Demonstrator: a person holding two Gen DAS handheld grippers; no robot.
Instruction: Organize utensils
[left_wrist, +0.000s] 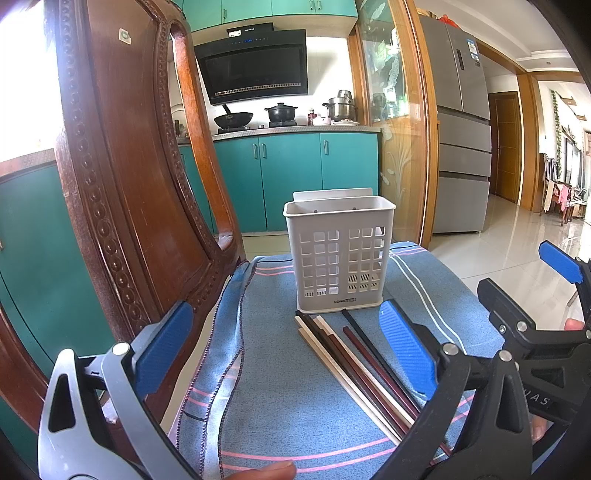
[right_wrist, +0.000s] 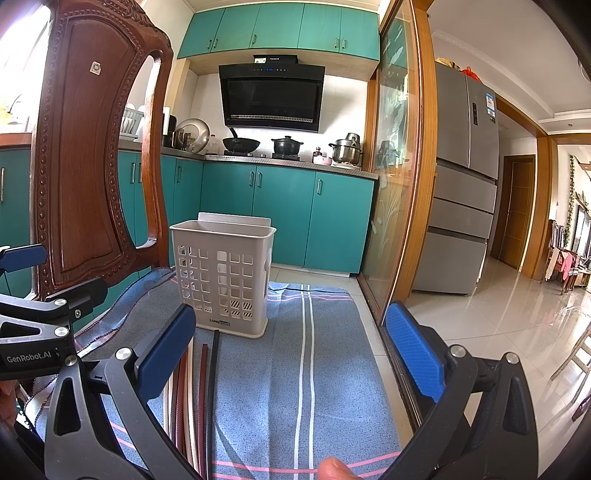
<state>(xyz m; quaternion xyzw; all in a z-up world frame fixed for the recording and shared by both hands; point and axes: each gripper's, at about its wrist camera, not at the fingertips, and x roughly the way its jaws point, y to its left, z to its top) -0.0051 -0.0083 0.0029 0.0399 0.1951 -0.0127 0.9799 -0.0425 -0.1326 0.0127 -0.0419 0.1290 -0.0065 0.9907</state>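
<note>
A white slotted utensil holder (left_wrist: 340, 251) (right_wrist: 221, 275) stands upright on a blue striped cloth (left_wrist: 288, 398) (right_wrist: 325, 362). Several chopsticks (left_wrist: 354, 365) (right_wrist: 199, 391) in cream, dark red and black lie side by side on the cloth just in front of the holder. My left gripper (left_wrist: 284, 354) is open, low over the cloth, with the chopsticks between its blue pads and nearer the right one. My right gripper (right_wrist: 291, 354) is open too, and the chopsticks lie by its left pad (right_wrist: 166, 354). The right gripper also shows at the right edge of the left wrist view.
A carved wooden chair back (left_wrist: 122, 177) (right_wrist: 92, 166) rises close on the left. The cloth's right edge drops to a tiled floor (right_wrist: 498, 332). Teal kitchen cabinets (right_wrist: 288, 218), a glass sliding door (right_wrist: 399, 184) and a fridge (right_wrist: 465, 177) stand beyond.
</note>
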